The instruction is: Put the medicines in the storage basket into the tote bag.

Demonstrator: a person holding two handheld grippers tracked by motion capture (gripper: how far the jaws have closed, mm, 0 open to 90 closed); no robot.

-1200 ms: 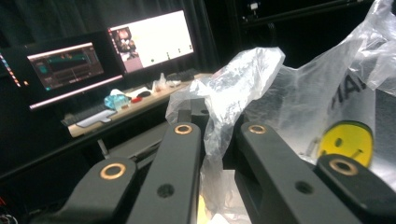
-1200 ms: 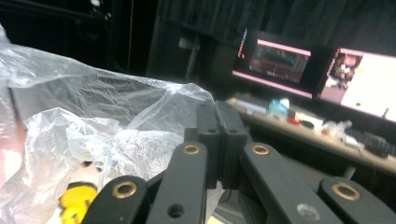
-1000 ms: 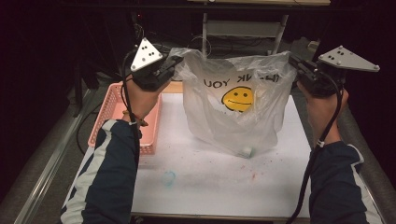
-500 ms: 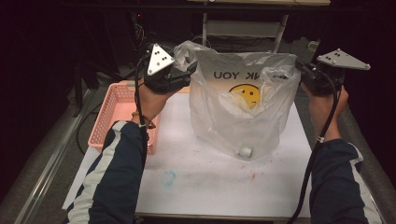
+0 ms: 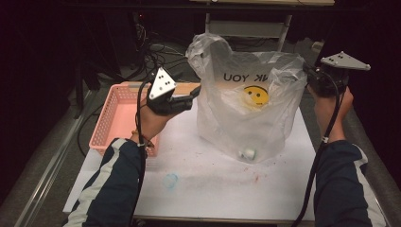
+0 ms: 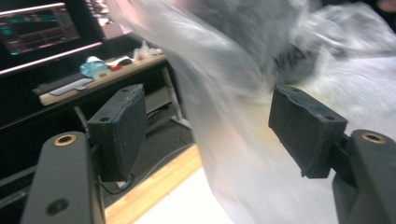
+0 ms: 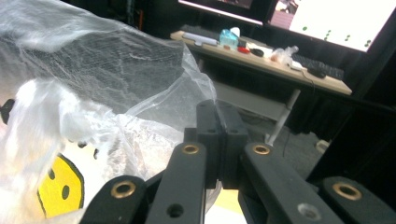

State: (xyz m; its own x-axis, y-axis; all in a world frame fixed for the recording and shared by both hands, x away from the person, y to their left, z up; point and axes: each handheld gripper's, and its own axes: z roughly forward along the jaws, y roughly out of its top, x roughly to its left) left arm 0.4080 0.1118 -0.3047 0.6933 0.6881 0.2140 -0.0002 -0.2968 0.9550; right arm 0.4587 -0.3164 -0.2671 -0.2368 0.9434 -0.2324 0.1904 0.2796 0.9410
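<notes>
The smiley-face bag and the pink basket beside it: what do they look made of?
The bag looks like thin translucent plastic film: it crinkles, shines, and the small white thing inside shows through its wall. The pink basket seems to be moulded rigid plastic with a matte finish, going by the regular lattice of holes in its walls, though the dim light leaves that less sure.

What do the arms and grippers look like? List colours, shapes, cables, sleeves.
Both grippers, left gripper and right gripper, are black, each topped by a grey three-cornered plate with dark dots and trailing a black cable. The jaws carry flat black rectangular pads. Sleeves are dark navy with white stripes.
</notes>
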